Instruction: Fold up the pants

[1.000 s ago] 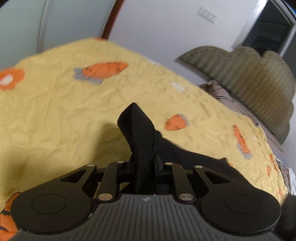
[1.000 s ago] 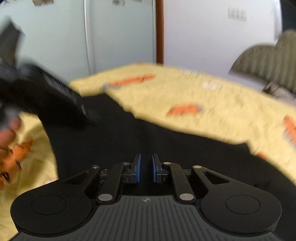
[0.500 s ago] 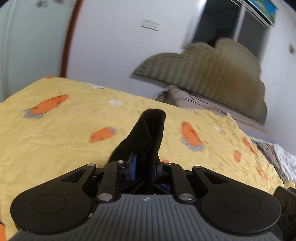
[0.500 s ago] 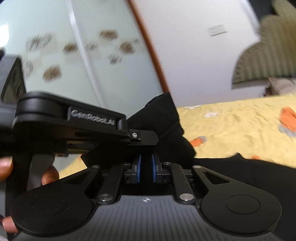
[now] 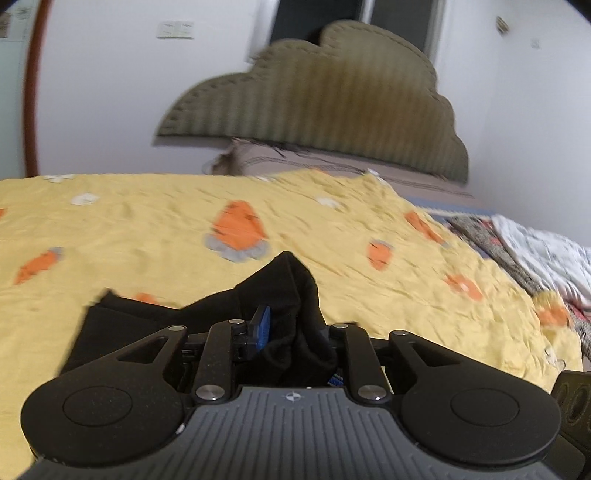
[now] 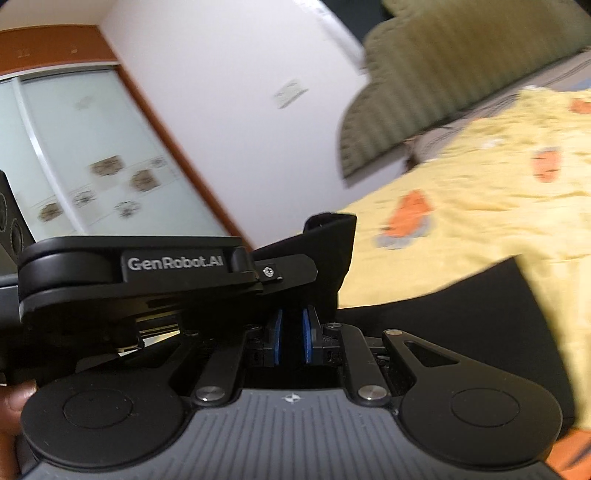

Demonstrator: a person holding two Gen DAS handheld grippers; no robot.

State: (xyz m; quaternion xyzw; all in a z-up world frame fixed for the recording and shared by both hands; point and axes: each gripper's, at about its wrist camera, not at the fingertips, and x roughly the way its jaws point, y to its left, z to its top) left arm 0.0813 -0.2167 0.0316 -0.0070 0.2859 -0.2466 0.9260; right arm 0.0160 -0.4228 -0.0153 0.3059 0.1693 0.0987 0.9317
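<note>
Left tongs (image 5: 291,332) opening, black pants (image 5: 288,291) bunched between them above the yellow bedspread (image 5: 147,229); right tongs (image 6: 291,334) pinch another fold, left gripper at nine o'clock.

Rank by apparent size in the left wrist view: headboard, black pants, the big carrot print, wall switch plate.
1. headboard
2. black pants, nearer the camera and partly hidden, so unsure against the headboard
3. carrot print
4. wall switch plate
</note>
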